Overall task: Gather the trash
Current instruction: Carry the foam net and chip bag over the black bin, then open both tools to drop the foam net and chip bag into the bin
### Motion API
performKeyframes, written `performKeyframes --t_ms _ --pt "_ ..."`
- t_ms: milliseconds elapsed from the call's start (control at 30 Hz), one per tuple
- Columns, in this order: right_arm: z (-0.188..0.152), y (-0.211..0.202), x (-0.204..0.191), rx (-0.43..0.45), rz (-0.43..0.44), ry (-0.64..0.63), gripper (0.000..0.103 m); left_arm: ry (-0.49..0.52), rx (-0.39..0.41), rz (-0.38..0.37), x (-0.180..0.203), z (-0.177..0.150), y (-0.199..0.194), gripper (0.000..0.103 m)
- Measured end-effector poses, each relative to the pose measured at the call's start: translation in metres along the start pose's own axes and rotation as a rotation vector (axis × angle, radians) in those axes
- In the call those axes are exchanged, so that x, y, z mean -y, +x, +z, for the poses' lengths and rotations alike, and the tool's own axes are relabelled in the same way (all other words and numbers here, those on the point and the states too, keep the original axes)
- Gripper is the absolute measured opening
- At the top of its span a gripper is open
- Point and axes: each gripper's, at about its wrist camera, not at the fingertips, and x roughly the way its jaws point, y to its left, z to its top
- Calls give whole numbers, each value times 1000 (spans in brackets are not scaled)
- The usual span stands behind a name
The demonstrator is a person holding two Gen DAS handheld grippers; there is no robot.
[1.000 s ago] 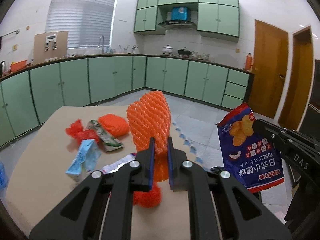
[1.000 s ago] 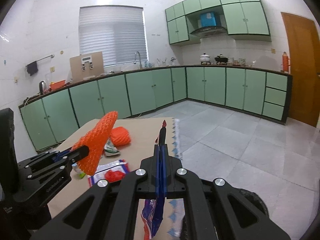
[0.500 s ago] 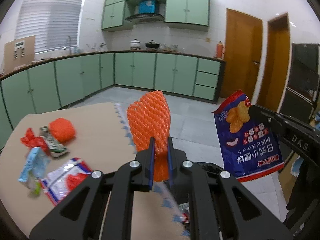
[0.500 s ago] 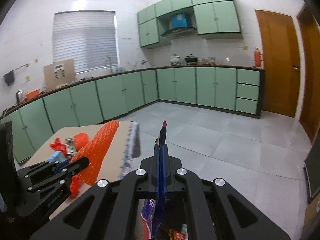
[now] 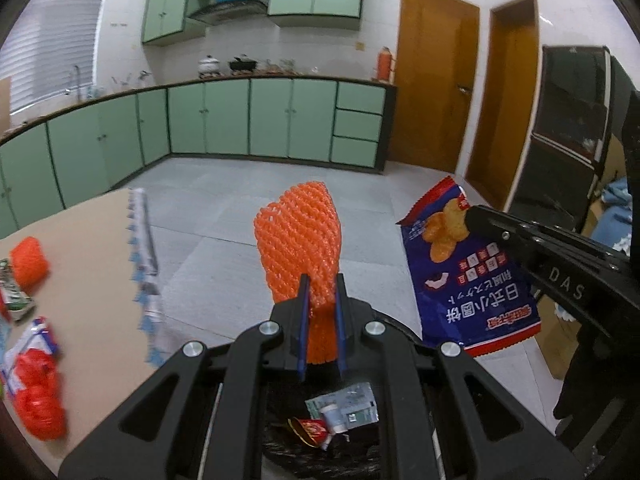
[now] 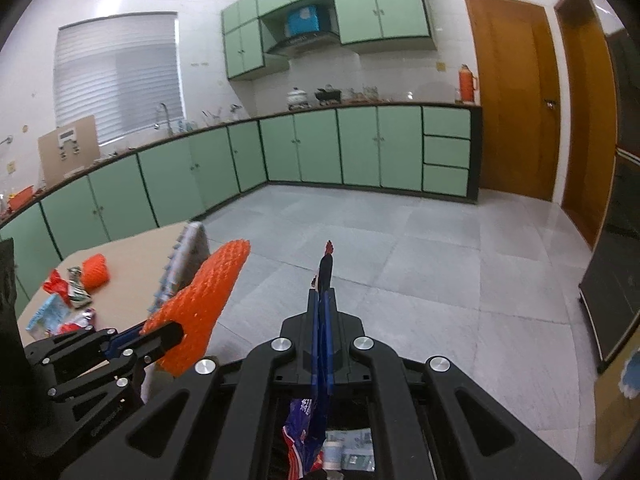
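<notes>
My left gripper [image 5: 320,292] is shut on an orange foam net sleeve [image 5: 300,240] and holds it upright over a black-lined trash bin [image 5: 340,452] that holds a few wrappers. My right gripper [image 6: 324,300] is shut on a blue chip bag [image 6: 308,428], seen edge-on, above the same bin [image 6: 352,456]. In the left wrist view the chip bag [image 5: 468,276] hangs to the right of the net, pinched by the right gripper [image 5: 476,216]. In the right wrist view the left gripper [image 6: 164,332] holds the net [image 6: 204,300] at the left.
A tan table [image 5: 92,272] at the left carries more trash: an orange net ball [image 5: 28,266], a red bag [image 5: 40,396], wrappers [image 6: 60,300]. A toothed strip [image 5: 142,256] runs along its edge. Grey tiled floor, green cabinets and wooden doors [image 5: 432,80] lie beyond.
Both grippers have swung right, away from the table, with the net and the chip bag still held. The trash bin has come into view beneath them.
</notes>
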Motion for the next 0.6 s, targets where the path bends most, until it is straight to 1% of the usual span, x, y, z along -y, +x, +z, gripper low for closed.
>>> performKeyframes --t_ms 133,433,567,600 --pt "-9 13 17 -32 -17 18 3 4 -54 -35 9 -9 31 10" --pt "-27 44 43 -90 -27 48 3 17 -110 -37 15 -22 72 10" --pt "-31 52 48 -109 -28 49 3 18 -133 -41 15 -22 86 16" --pt "-32 54 50 -116 -28 50 5 17 -137 -42 15 -22 88 17"
